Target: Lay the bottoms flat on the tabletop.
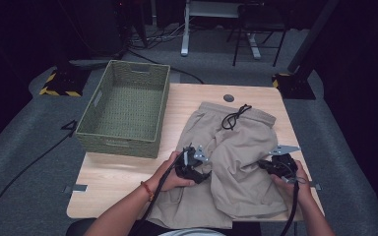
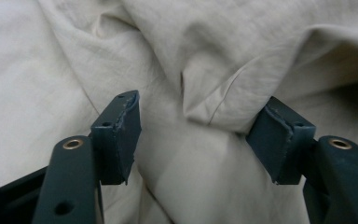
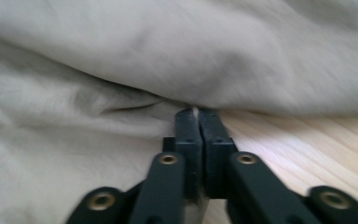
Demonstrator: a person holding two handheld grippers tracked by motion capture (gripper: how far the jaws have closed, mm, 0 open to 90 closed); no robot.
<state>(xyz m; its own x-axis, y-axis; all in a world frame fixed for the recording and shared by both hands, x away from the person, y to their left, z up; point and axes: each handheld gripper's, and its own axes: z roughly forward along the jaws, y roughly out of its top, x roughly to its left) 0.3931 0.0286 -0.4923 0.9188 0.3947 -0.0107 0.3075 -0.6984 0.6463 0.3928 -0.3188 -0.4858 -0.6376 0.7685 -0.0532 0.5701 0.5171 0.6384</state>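
From up top I've got the shorts spread over the right half of the table, waistband at the far end with the black drawstring looped on it. The near part is folded and rumpled, and the hem hangs a bit over the near edge. A green basket sits on the far-left corner of the table, just beside the shorts but not touching them. My left gripper is down on the left side of the cloth, near the middle fold. My right gripper is at the right edge of the cloth, low on the table. Both cables run back toward me.

Left gripper view: the left gripper has its jaws spread wide. A folded ridge of the shorts sits between them, and the right-hand pad looks like it's just touching that fold. The other pad is clear of it, so there's no pinch on the cloth here.

Right gripper view: the right gripper is pressed together, pads flat against each other. The tips sit right at the edge of the shorts where it meets the bare table. Can't really tell if a sliver of fabric is caught at the tips, since it's blurry there.
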